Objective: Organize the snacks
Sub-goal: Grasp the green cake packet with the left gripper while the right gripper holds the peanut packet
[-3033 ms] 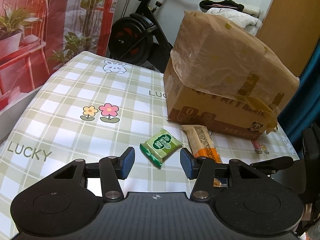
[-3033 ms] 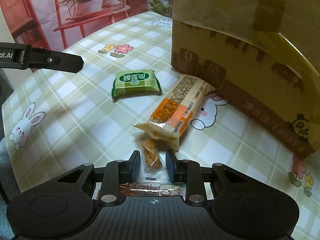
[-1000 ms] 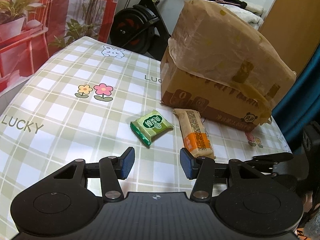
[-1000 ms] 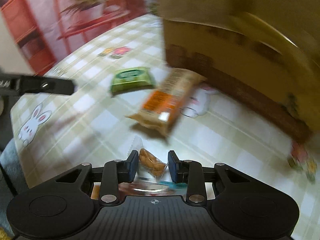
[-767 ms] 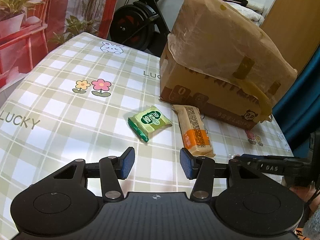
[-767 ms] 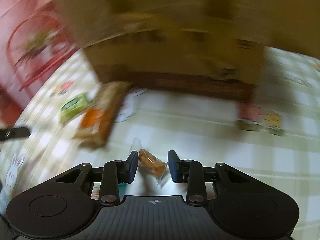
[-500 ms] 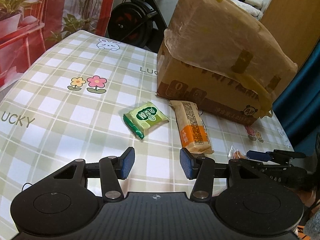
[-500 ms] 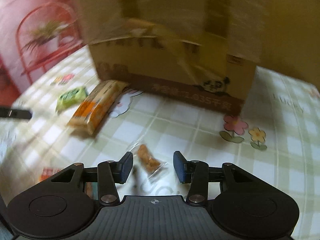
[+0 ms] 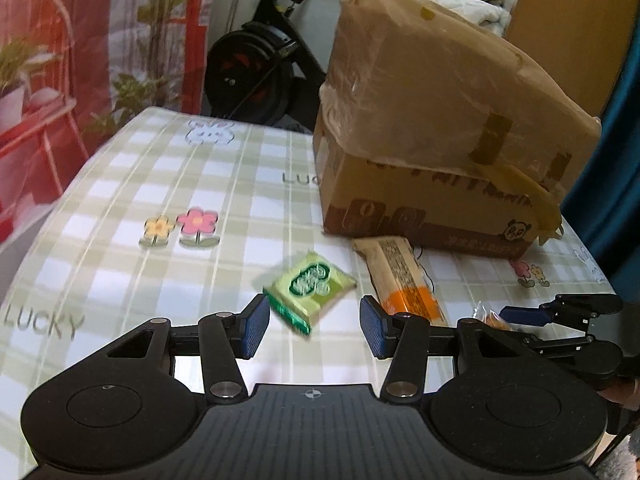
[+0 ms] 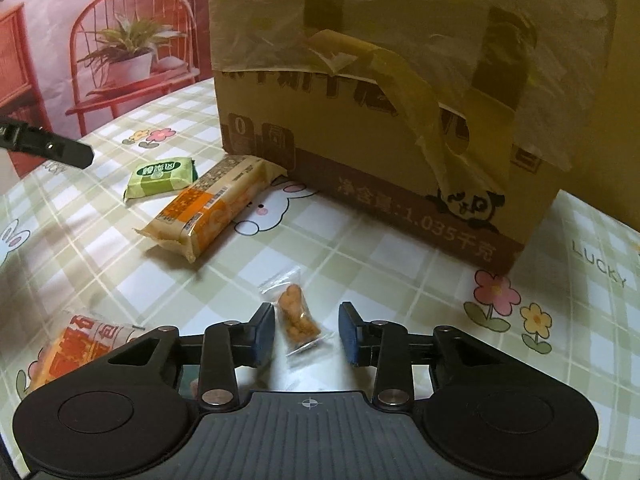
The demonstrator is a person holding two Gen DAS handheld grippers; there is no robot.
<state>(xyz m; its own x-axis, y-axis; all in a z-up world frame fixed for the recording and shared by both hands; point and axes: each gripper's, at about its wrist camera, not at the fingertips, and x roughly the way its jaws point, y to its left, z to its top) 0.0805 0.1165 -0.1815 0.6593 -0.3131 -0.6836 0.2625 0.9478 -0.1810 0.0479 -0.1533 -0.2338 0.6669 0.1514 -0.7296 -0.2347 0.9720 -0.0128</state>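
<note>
While I lean over the table:
Right tongs [image 10: 307,334]: jaws just narrowed, pads clear of the small clear-wrapped snack [image 10: 297,317] lying on the cloth between them.
Left tongs [image 9: 311,330]: parted, holding nothing; the green packet [image 9: 313,285] lies just beyond.
Near left: orange-printed pack [image 10: 82,344], partly hidden.
Surface: green-checked tablecloth [image 9: 120,200] with flowers, rabbits, "LUCKY".
Middle: long orange bar [image 10: 212,206] right of the green packet.
Far: taped cardboard box [image 10: 400,100].
Room: exercise bike [image 9: 256,72], red plant backdrop [image 9: 60,40].
</note>
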